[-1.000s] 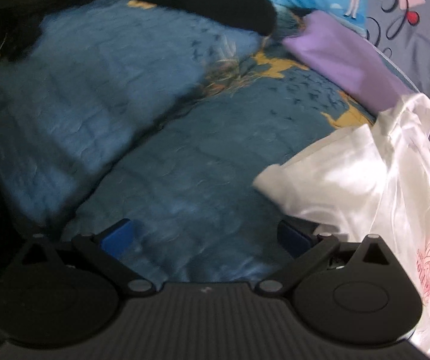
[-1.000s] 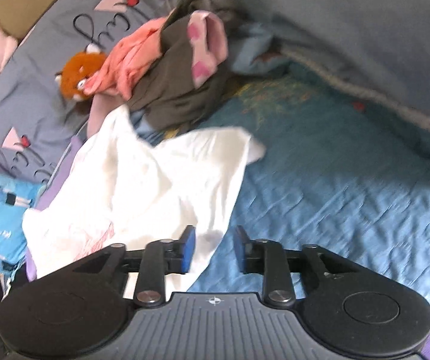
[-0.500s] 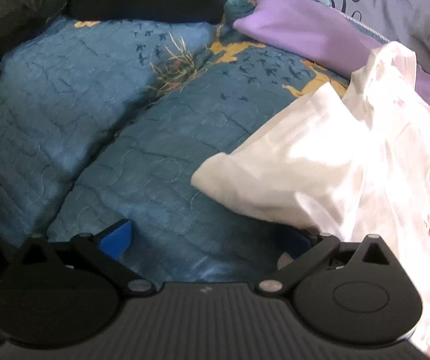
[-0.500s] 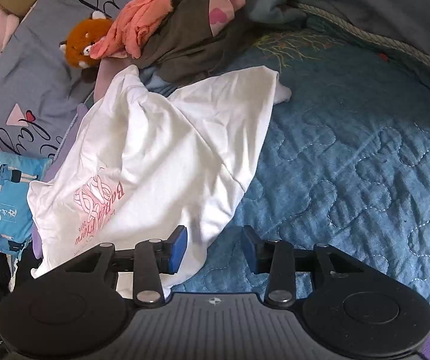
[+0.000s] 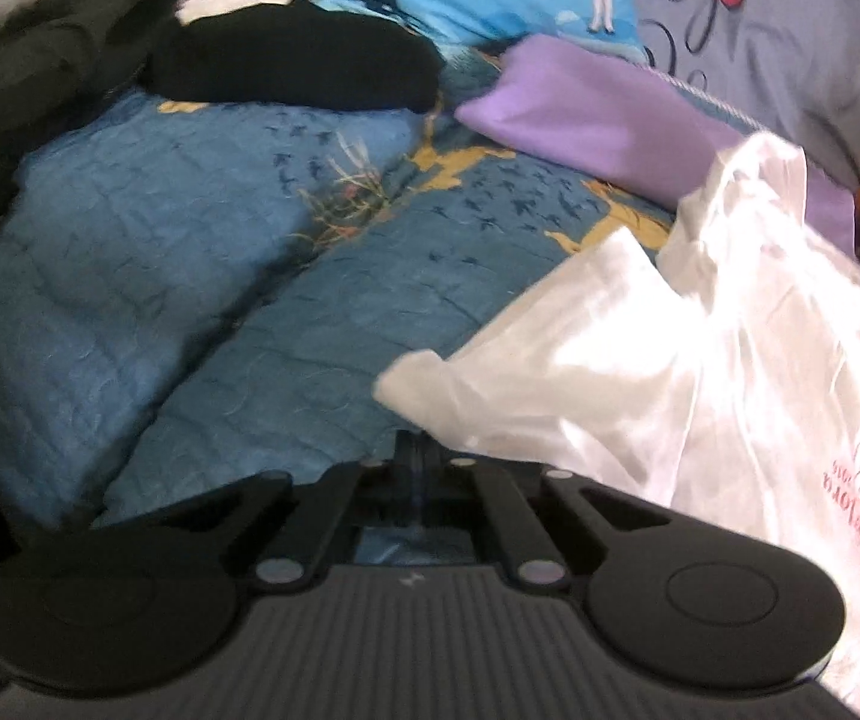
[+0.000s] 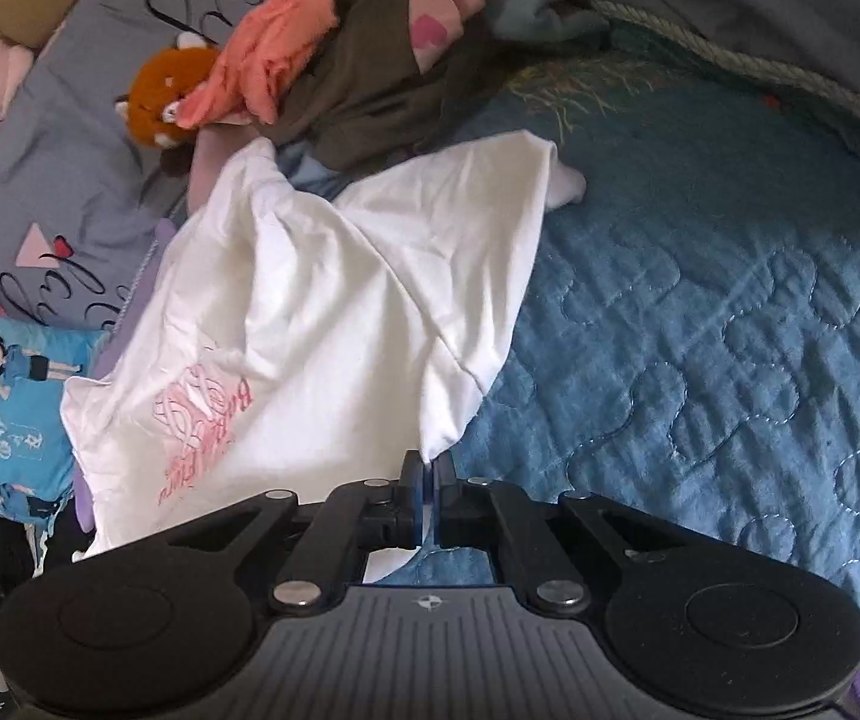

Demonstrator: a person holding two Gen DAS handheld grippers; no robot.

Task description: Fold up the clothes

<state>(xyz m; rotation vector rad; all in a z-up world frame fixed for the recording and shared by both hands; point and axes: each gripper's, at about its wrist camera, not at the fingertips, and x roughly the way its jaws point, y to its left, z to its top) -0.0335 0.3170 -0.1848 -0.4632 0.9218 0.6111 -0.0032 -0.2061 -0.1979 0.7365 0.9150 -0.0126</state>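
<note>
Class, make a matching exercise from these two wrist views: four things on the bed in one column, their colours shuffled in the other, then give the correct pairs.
Things:
1. T-shirt
2. Quilt
3. Plush toy
4. Folded cloth beside the cartoon pillow

Colours:
A. Purple
B. Orange-brown
C. White with pink print
D. Blue

Pairs: 1-C, 2-D, 3-B, 4-A

White printed T-shirt centre-left on blue quilted bedspread; heap of clothes above it; orange plush toy upper left
</note>
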